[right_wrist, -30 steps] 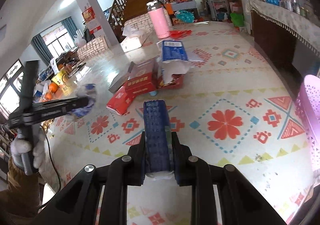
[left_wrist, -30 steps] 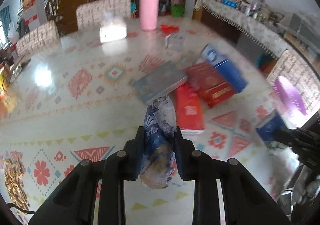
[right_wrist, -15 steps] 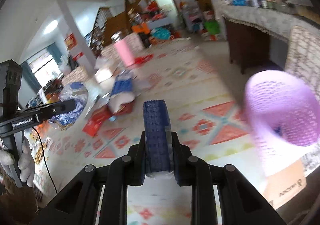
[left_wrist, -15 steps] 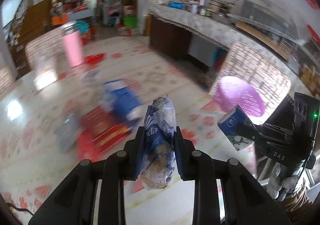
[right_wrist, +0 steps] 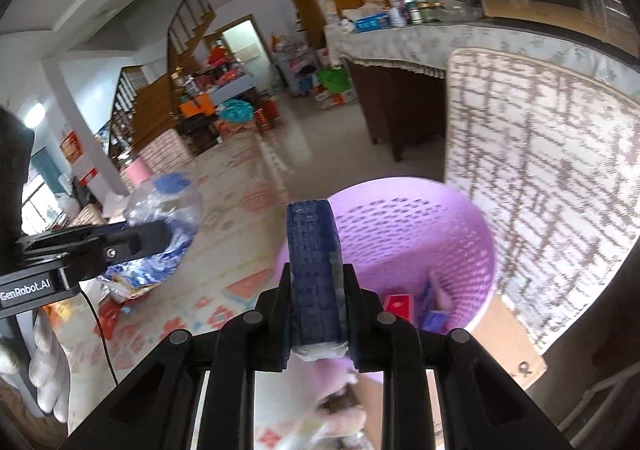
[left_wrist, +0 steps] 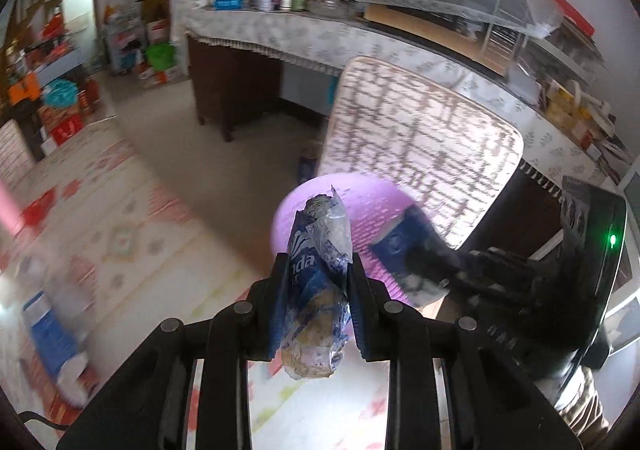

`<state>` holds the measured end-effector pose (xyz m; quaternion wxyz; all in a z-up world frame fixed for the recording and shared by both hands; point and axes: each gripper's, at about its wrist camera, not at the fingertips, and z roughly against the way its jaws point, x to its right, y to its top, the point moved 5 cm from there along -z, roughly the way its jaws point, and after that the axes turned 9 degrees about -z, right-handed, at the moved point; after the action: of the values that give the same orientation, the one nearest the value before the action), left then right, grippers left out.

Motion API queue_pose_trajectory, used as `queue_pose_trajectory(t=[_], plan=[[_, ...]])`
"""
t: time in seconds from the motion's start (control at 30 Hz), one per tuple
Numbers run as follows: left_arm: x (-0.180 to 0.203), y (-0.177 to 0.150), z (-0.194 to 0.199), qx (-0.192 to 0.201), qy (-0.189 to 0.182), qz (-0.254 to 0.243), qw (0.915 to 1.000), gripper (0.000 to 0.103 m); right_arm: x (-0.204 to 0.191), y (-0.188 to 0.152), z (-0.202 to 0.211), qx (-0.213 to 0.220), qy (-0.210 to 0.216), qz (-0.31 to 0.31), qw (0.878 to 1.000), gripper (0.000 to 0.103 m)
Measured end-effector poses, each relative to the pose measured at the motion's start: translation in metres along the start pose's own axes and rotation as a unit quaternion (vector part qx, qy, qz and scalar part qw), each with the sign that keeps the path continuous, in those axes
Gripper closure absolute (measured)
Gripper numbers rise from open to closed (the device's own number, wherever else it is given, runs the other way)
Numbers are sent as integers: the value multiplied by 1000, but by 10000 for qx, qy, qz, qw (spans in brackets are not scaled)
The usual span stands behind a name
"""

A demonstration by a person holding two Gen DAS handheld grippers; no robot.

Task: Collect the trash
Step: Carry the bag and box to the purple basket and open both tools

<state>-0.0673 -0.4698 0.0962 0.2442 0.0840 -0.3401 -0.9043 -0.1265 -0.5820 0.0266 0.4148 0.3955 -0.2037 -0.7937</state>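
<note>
My left gripper (left_wrist: pixel 318 302) is shut on a crumpled blue and clear plastic wrapper (left_wrist: pixel 316 286), held upright between the pads. Beyond it stands the purple mesh waste basket (left_wrist: pixel 372 206). My right gripper (right_wrist: pixel 316 298) is shut on a flat dark blue tissue pack (right_wrist: pixel 314 270), right over the near rim of the purple basket (right_wrist: pixel 420 234). Red and blue packets lie on the basket's bottom. The right gripper (left_wrist: pixel 436 262) with its blue pack shows at the right in the left wrist view; the left gripper (right_wrist: pixel 160 238) with its wrapper (right_wrist: pixel 160 218) shows at the left in the right wrist view.
A chair with a patterned woven back (right_wrist: pixel 540 178) stands right behind the basket. A cardboard sheet (right_wrist: pixel 508 346) lies under it. The patterned tablecloth (left_wrist: pixel 100 230) with blue and red packs (left_wrist: pixel 52 334) is at the left. A long sideboard (left_wrist: pixel 320 34) with jars runs along the wall.
Both grippers swung right, away from the packs on the table, to the purple basket, which now lies just past the fingers. Each kept its grip on its piece of trash.
</note>
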Motion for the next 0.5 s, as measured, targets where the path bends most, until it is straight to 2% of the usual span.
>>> queue_pose_trajectory(t=[0.07,0.1,0.13,0.17,0.2,0.23,0.27,0.33,0.5], plan=[[13,14,-17,-37,-40,-139,9999,74,9,6,-1,36,-122,-10,9999,78],[17,18,-23,-28,-24,-178,9998,70,13,8,-4,47,-185,-21,9998,78],[19,21,-27,-26,-5,-203,9998,58,18,9,-6,50,-262,-51,9996,78],[20,23,-31,-23,14,-207,9998,50,22,10,-9,32,-294,-83,9995,71],[20,24,-33,-12,40,-179,9998,38,25,10,-11,18,-324,-120,9994,67],[19,24,-32,22,68,-127,9999,34,27,10,-12,32,-354,-149,9993,58],[18,22,-30,51,88,-91,9999,34,28,9,-12,58,-371,-162,9992,48],[15,15,-25,36,169,-99,9998,34,28,5,-9,105,-375,-181,9991,38],[3,-13,2,20,516,26,9987,33,20,-8,-7,33,-265,-220,9994,30]])
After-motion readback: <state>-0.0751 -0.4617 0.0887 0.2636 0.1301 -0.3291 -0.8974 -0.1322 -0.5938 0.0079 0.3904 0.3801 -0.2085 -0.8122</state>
